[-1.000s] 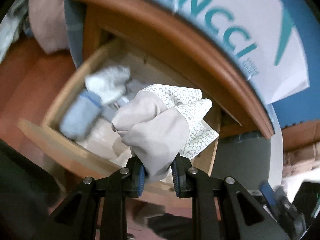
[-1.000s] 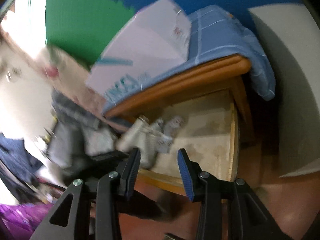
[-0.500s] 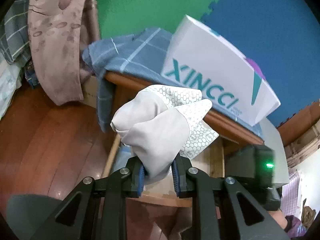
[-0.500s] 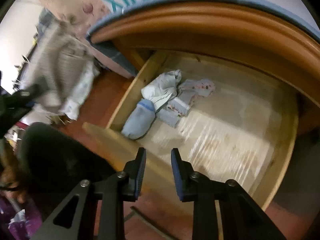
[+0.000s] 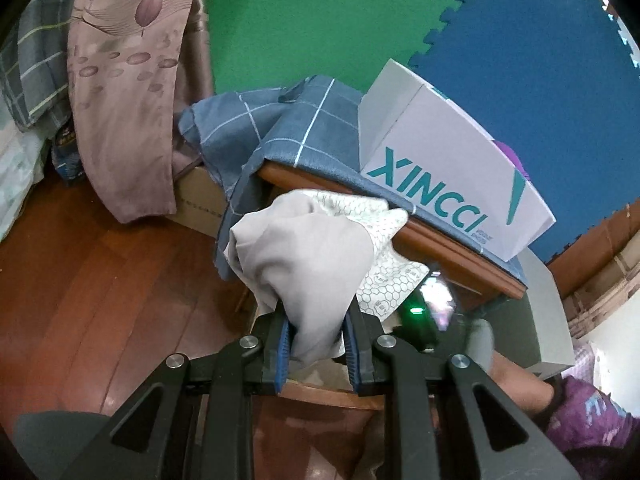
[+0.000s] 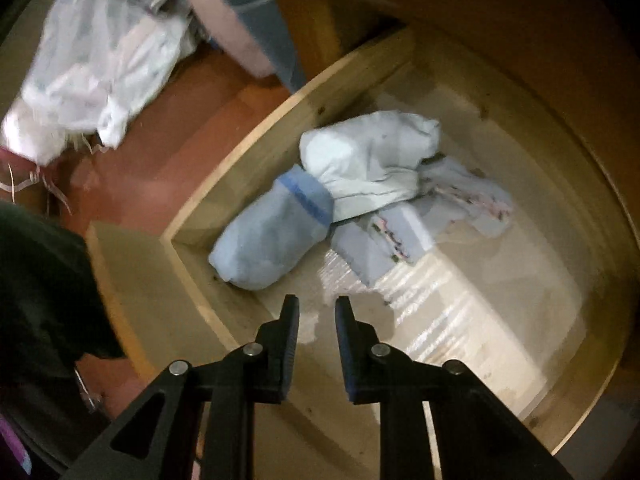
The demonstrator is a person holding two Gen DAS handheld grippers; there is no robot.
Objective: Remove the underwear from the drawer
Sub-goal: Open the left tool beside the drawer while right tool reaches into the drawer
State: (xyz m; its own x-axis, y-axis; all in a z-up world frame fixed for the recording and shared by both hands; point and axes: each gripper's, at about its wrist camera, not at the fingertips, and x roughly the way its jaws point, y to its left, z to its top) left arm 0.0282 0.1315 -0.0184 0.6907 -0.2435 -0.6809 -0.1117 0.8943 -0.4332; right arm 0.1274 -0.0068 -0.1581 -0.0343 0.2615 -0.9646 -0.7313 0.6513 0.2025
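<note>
My left gripper (image 5: 316,316) is shut on a bunched grey underwear (image 5: 308,256) with a white honeycomb-print part, held up in front of the wooden nightstand (image 5: 452,248). In the right wrist view, my right gripper (image 6: 317,307) points down into the open wooden drawer (image 6: 240,160); its jaws are closing with nothing between them. Just beyond its tips lie a rolled light-blue garment (image 6: 272,236), a pale white-blue bundle (image 6: 368,160) and a folded patterned piece (image 6: 408,232), all in the drawer's left corner.
A white XINCCI box (image 5: 452,168) and a blue checked cloth (image 5: 280,128) sit on the nightstand. A patterned pink cloth (image 5: 124,96) hangs at left over the wooden floor (image 5: 100,288). White bags (image 6: 96,64) lie on the floor beside the drawer. A person's arm (image 5: 520,380) shows at lower right.
My left gripper lifted the grey underwear up and away from the drawer. My right gripper swung down into the drawer toward the remaining garments and its jaws narrowed.
</note>
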